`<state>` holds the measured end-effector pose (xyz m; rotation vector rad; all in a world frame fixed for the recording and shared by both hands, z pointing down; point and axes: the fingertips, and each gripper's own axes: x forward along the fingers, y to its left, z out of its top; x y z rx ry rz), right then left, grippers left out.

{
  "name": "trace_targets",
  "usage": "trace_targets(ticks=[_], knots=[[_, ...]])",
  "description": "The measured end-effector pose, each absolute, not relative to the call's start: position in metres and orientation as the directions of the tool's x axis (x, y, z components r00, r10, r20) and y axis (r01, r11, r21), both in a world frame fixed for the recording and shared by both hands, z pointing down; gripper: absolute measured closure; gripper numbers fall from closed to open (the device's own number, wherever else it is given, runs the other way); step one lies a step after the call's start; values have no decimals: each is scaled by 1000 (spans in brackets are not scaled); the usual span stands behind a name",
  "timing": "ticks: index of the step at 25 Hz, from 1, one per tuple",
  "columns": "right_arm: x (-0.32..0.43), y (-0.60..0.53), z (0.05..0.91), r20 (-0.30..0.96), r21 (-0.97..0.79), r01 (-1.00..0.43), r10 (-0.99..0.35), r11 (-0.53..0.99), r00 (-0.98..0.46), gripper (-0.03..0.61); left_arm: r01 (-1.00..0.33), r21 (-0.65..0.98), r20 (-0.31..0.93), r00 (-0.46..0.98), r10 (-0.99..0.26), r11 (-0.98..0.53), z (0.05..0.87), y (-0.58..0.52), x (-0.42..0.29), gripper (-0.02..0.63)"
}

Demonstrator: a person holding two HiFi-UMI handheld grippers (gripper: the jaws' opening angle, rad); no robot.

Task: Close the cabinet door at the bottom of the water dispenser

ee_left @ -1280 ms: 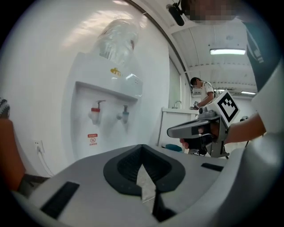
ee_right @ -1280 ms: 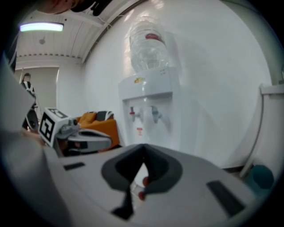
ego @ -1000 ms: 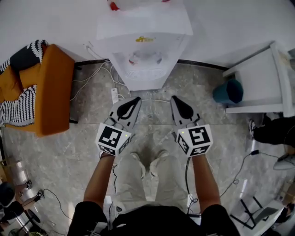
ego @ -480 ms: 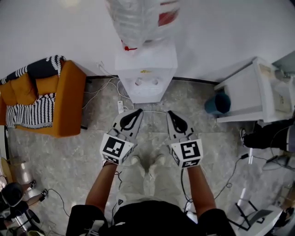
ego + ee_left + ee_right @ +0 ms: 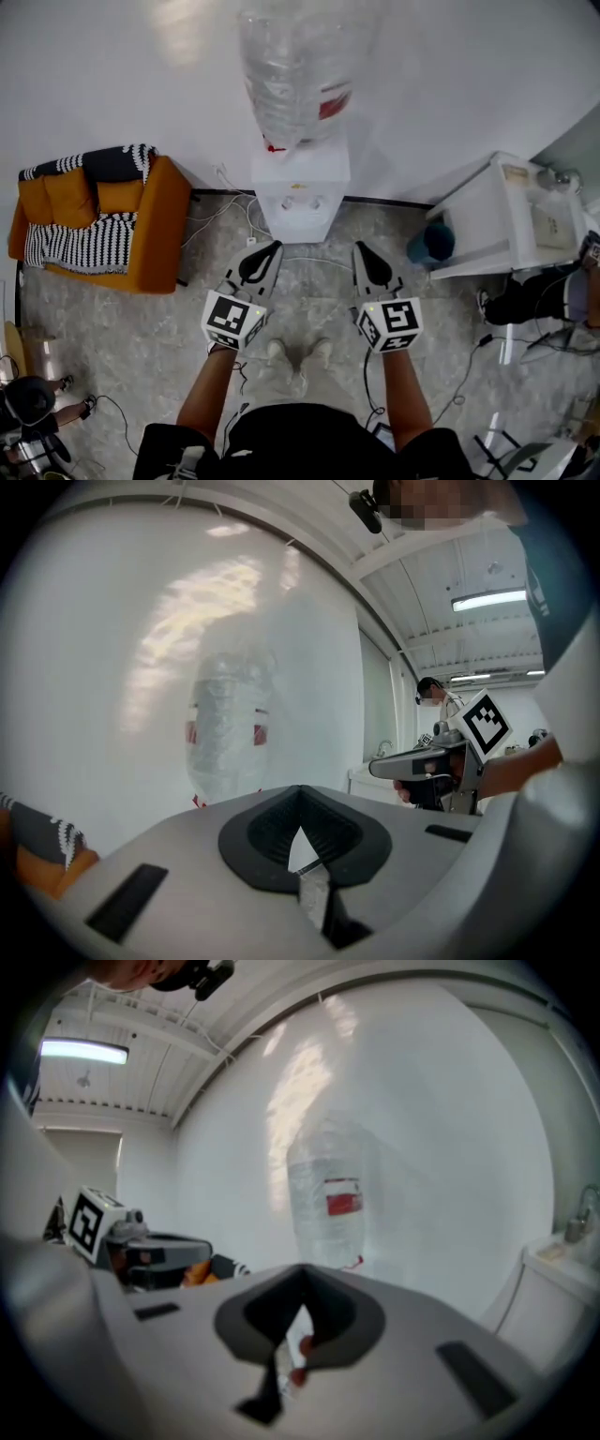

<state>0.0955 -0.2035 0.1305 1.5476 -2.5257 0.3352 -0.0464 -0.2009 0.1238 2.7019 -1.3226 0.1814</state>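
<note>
Head view: the grey-and-black left gripper (image 5: 273, 246) and right gripper (image 5: 358, 247) hang at seven and five o'clock, each with its jaws pressed together on nothing. Beyond, at twelve o'clock, stands the white box-shaped water dispenser (image 5: 298, 192) under a clear plastic bottle (image 5: 295, 75). Its bottom cabinet door is hidden from above.

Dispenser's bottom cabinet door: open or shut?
Looks shut: in the head view nothing swings out from the front of the water dispenser. That front is too foreshortened to confirm.
</note>
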Motion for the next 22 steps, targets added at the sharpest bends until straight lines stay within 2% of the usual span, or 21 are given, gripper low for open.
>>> trace_targets(ticks=[7,12,22], knots=[[100,-177,91,210,-87,-897,-872,434,-443,546,-806,27,119,590,-798,-592,75,-178,-54,603],[104,-158,80,206,-67,-901,-877,429,-433,546,-809,51,104,588,-802,-586,62,-160,-59,603],[120,-144,51,162,-85,-917,-902,391,-399,546,-833,-7,81,552,-830,-554,36,-137,-67,603]])
